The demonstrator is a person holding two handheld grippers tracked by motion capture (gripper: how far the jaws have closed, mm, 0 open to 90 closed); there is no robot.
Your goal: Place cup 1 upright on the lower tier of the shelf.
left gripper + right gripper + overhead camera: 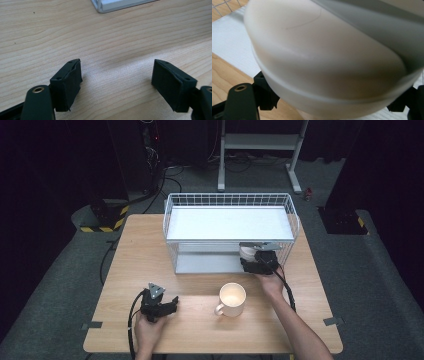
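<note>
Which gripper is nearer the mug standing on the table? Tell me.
Left, narrowly. The left gripper rests open on the table beside the mug, to its left. The right gripper is beyond it at the wire rack, holding a white bowl.

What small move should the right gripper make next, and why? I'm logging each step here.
Probably ease the cream cup farther onto the rack's lower shelf before letting go: the right gripper, shut on the cup, is just at the rack's front edge. The left gripper rests open on the table.

A dim lab: bare light wooden table (150, 250) mid-frame on grey carpet, hazard-striped black stand base (102, 217) at left, cables at top.
</note>
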